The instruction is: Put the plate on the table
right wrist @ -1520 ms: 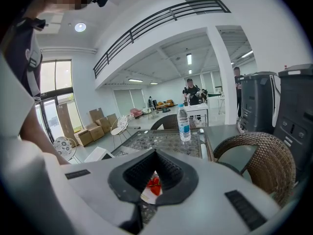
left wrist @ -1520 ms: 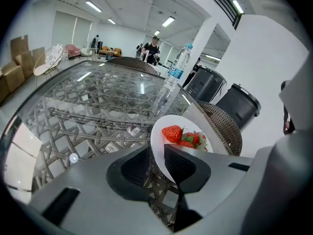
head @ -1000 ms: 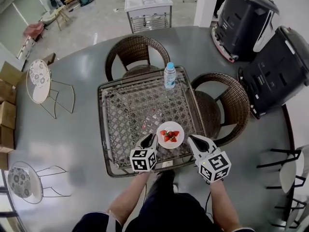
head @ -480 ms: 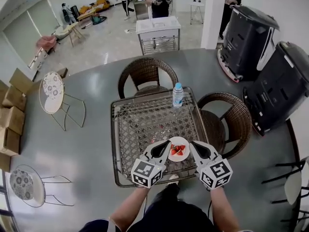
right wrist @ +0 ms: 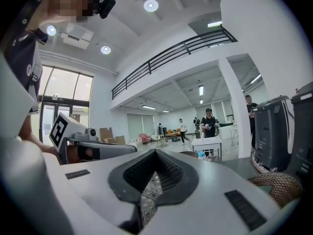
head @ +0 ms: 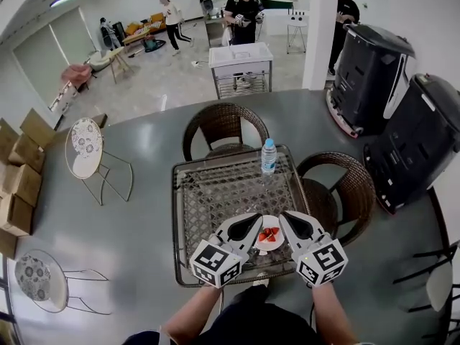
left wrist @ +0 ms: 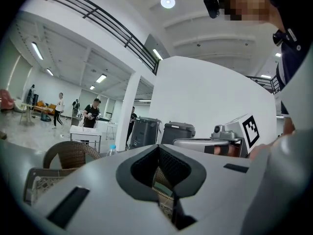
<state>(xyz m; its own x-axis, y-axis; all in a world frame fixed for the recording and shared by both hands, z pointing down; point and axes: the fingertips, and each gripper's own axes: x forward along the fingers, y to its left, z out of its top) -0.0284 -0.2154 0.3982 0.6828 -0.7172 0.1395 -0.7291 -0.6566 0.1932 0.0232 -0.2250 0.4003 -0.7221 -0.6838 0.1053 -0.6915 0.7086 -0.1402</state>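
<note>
A small white plate (head: 269, 236) with red strawberries lies on the wicker table (head: 177, 221), near its front edge. My two grippers hover above it and hide its left and right rims. The left gripper (head: 257, 219) points in from the left, the right gripper (head: 284, 218) from the right, tips a little apart over the plate. In the left gripper view the jaws (left wrist: 159, 147) meet with nothing between them. The same holds in the right gripper view (right wrist: 155, 152). Neither gripper view shows the plate.
A water bottle (head: 269, 157) stands at the table's far edge. Wicker chairs sit behind (head: 223, 124) and to the right (head: 346, 184). Two large black machines (head: 370, 56) stand at the right. Several people stand far back by a white cart (head: 241, 67).
Both grippers have risen toward the camera and drawn closer together over the plate. The view has tilted up, showing more of the room. The plate stays on the table.
</note>
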